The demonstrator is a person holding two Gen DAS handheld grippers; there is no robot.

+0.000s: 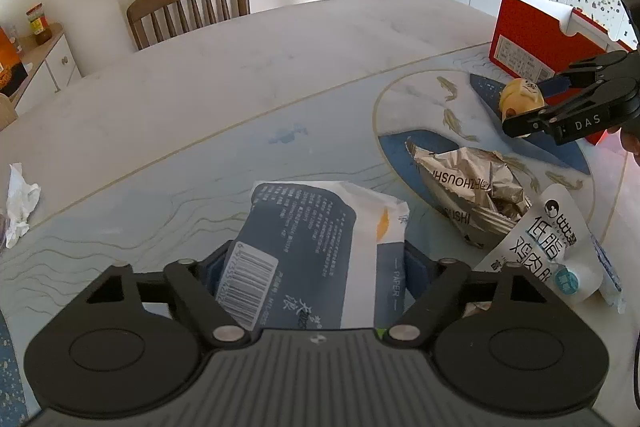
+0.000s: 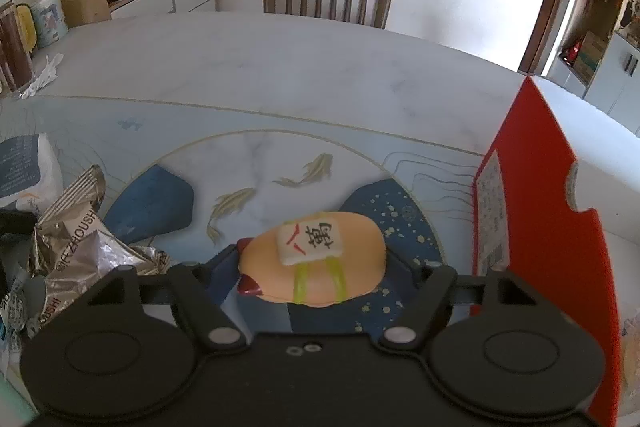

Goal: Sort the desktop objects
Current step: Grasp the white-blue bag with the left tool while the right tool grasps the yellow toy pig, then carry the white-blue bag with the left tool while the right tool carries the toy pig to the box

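Red box (image 2: 536, 227) beside toy (image 2: 316, 259); contents apparently hidden.

A navy-and-white tissue pack (image 1: 312, 251) lies flat at the near left, barcode up. Right of it sits a crumpled silver foil wrapper (image 1: 468, 187), a white sausage packet (image 1: 556, 247) overlapping its near edge. Farther right, a yellow squishy toy (image 2: 316, 259) bears a mahjong tile, beside an upright red box (image 2: 548, 211).

My left gripper (image 1: 316, 259) clamps a dark-blue-and-white paper tissue pack (image 1: 308, 247). Just right of it lies a crumpled silver foil wrapper (image 1: 468, 191); farther right, my right gripper (image 1: 532, 103) brackets a yellow squishy toy (image 1: 518, 97).
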